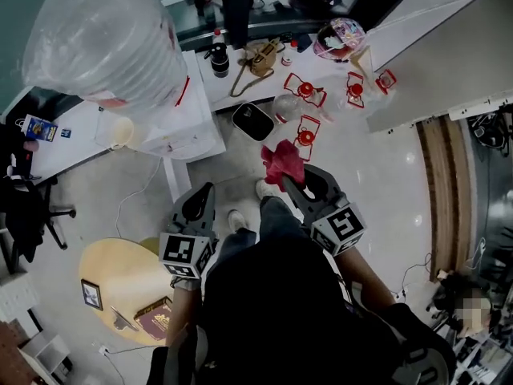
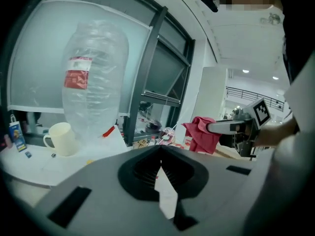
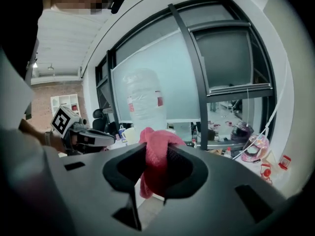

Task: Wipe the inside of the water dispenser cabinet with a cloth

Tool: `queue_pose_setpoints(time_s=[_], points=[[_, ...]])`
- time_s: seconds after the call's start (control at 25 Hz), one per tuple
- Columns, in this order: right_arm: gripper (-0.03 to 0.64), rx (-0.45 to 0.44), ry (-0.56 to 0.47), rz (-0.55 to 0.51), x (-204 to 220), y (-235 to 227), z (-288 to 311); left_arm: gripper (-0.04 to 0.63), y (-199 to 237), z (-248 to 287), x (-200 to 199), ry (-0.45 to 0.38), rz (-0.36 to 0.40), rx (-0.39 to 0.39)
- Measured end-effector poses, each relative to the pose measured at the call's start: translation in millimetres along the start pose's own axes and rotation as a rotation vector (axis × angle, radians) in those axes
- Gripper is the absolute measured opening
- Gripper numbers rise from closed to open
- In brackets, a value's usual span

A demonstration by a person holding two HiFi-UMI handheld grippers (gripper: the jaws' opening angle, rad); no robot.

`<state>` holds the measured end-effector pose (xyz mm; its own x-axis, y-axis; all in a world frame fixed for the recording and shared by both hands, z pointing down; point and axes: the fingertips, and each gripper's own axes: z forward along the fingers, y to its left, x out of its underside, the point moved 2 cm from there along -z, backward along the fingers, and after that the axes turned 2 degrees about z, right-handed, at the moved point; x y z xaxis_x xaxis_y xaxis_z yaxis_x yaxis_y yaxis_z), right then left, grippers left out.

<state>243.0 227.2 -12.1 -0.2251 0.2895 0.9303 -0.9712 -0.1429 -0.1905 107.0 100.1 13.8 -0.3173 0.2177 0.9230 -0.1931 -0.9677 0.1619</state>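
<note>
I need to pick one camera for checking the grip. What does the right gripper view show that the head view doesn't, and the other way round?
Only the right gripper view: a close look along the right gripper, whose jaws press on the crumpled red cloth from both sides. Only the head view: the round yellow table and the pale floor below the person. Both: the cloth, the large clear plastic water bottle and the left gripper.
</note>
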Motion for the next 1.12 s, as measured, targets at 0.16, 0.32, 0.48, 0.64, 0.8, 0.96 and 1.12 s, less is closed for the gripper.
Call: queue_pose_setpoints(time_s=[0.16,0.32,0.48,0.64,0.8,0.96,1.12], points=[[0.109,-0.128,0.061,-0.034,-3,-5,37,0.006,16,4,-1,-0.005,-0.046,-0.110],[0.109,-0.292,0.118,-0.080,-3,-3,73,0.006,28,1,4,-0.016,-0.107,-0.252],[0.109,-0.427,0.174,-0.121,8,10,105,0.006,43,-9,20,-0.023,-0.159,-0.373],[0.109,-0.553,0.231,-0.168,25,29,132,0.006,52,-24,44,-0.023,-0.214,-0.494],[0.109,-0.667,0.288,-0.233,49,59,152,0.006,62,-49,73,-0.034,-0.280,-0.602],[0.109,-0.729,0.332,-0.288,77,88,169,0.006,73,-68,103,-0.042,-0.322,-0.654],[0.109,-0.764,0.366,-0.336,113,113,188,0.006,88,-83,144,-0.043,-0.355,-0.677]])
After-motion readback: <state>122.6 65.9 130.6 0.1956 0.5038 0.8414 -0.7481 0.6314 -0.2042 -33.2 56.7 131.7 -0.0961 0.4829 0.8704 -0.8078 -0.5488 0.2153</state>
